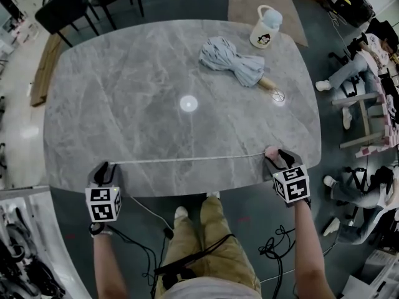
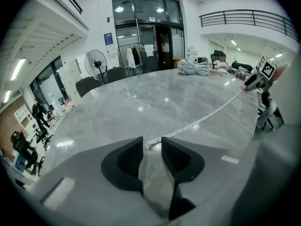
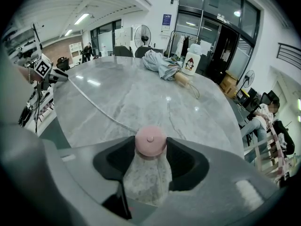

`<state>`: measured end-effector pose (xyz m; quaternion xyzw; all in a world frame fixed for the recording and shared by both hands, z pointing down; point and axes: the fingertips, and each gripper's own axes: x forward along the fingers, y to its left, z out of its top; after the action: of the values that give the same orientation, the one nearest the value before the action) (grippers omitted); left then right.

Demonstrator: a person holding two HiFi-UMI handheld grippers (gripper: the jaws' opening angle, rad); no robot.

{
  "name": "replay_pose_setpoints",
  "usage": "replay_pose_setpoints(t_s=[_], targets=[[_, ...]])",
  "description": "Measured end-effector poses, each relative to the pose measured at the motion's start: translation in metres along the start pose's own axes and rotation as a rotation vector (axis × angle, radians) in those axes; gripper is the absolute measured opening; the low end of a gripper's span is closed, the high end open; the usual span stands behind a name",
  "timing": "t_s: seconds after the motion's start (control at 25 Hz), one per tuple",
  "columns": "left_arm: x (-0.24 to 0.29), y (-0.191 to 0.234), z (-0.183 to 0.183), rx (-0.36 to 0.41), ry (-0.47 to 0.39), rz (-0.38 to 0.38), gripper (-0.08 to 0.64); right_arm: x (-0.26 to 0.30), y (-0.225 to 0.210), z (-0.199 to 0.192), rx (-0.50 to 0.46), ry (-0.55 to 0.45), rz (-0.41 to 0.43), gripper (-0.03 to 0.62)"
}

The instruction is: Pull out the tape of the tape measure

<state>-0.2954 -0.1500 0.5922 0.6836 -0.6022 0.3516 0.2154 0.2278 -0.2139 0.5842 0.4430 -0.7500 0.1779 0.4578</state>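
A round pink tape measure [image 3: 150, 139] sits between the fingers of my right gripper [image 3: 150, 147], which is shut on it at the table's near right edge [image 1: 274, 156]. Its thin pale tape [image 1: 187, 159] runs out long and flat across the grey marble table [image 1: 124, 86] toward my left gripper [image 1: 107, 168]. In the left gripper view the tape's end [image 2: 154, 143] lies on the table between the tips of my left gripper [image 2: 151, 148]. Its jaws stand apart and do not press on the tape.
A folded grey umbrella [image 1: 234, 61] and a white mug with a lid [image 1: 266, 27] lie at the far right of the table. A bright light spot [image 1: 188, 103] marks its middle. Dark chairs [image 1: 62, 11] stand beyond the far left corner. Cables [image 1: 274, 248] trail on the floor.
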Motion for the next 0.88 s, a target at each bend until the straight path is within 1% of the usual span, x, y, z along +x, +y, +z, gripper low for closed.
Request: replay_pose_setpoints(t_s=[0.04, 0.12, 0.24, 0.44, 0.48, 0.52, 0.56, 0.64, 0.72, 0.8, 0.88], targets=[[-0.001, -0.001, 0.0, 0.0, -0.001, -0.006, 0.145, -0.001, 0.001, 0.0, 0.0, -0.002, -0.002, 0.213], [-0.004, -0.003, 0.001, -0.002, -0.008, -0.017, 0.154, -0.003, 0.002, 0.001, 0.005, -0.009, -0.007, 0.215], [-0.009, -0.004, 0.004, -0.012, -0.025, -0.029, 0.176, -0.006, 0.002, 0.003, 0.028, -0.033, -0.012, 0.236], [-0.022, -0.005, 0.016, -0.037, -0.076, -0.034, 0.178, -0.019, 0.003, 0.014, 0.068, -0.094, -0.03, 0.235], [-0.027, -0.005, 0.019, -0.035, -0.092, -0.03, 0.164, -0.023, 0.005, 0.017, 0.071, -0.108, -0.039, 0.218], [-0.032, -0.005, 0.024, -0.032, -0.11, -0.024, 0.137, -0.027, 0.005, 0.02, 0.072, -0.121, -0.054, 0.163], [-0.038, -0.005, 0.029, -0.027, -0.131, -0.019, 0.112, -0.032, 0.005, 0.023, 0.072, -0.136, -0.073, 0.124], [-0.049, -0.006, 0.042, -0.018, -0.177, -0.01, 0.066, -0.042, 0.006, 0.032, 0.082, -0.18, -0.102, 0.075], [-0.061, -0.008, 0.056, -0.014, -0.221, -0.007, 0.03, -0.055, 0.008, 0.042, 0.107, -0.232, -0.123, 0.051], [-0.073, -0.008, 0.069, -0.013, -0.26, -0.004, 0.007, -0.069, 0.011, 0.052, 0.138, -0.285, -0.137, -0.007], [-0.085, -0.01, 0.082, -0.017, -0.3, -0.009, 0.012, -0.082, 0.016, 0.062, 0.163, -0.336, -0.136, -0.005]])
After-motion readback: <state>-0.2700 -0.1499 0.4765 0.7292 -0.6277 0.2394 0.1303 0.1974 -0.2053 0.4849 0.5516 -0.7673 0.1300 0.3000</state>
